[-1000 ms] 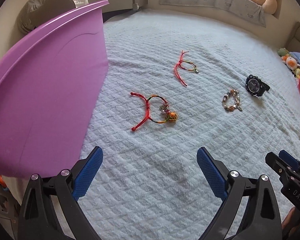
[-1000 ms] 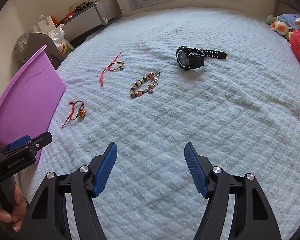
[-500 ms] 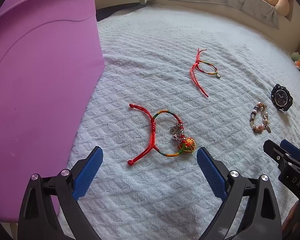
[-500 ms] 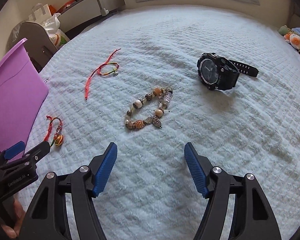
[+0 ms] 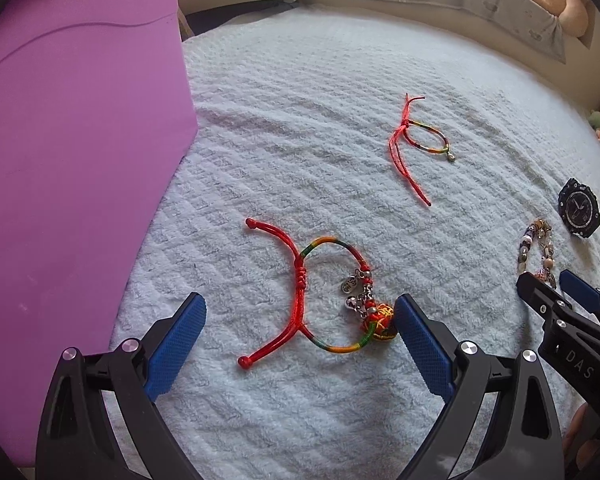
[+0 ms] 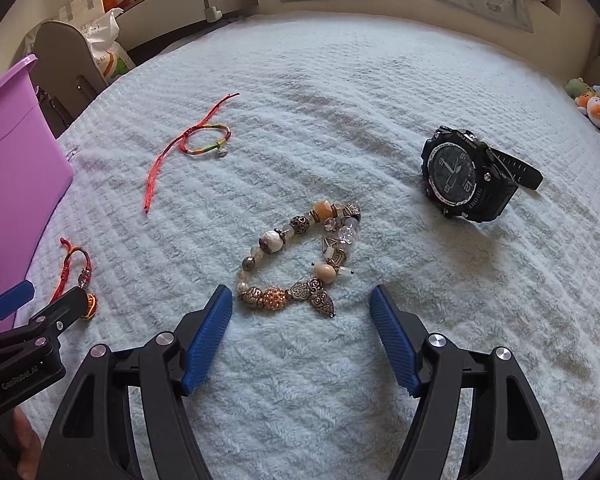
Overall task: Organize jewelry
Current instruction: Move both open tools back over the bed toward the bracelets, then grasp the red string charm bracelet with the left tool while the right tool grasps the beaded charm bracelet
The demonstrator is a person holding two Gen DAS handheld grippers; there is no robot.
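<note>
Covering nearly everything, the white blanket (image 6: 340,92) carries all the jewelry. On its left edge stands the purple bin (image 5: 68,152), well apart from the watch. Both claws are spread wide and grip nothing. The left gripper (image 5: 300,320) sits low over the blanket with the charm bracelet (image 5: 324,300) lying between its blue pads; the bracelet's red-gold knot bead lies just beside the right pad (image 5: 420,344), though I cannot tell whether they touch. The right gripper (image 6: 300,308) hangs just short of the bead bracelet (image 6: 300,264), whose owl charm lies between the fingertips. The black watch (image 6: 468,176) lies on its side to the right of the beads, strap trailing away. Farther back, between the bin and the beads, rests the thin cord bracelet (image 6: 204,140), its red tails stretched toward the near left.
</note>
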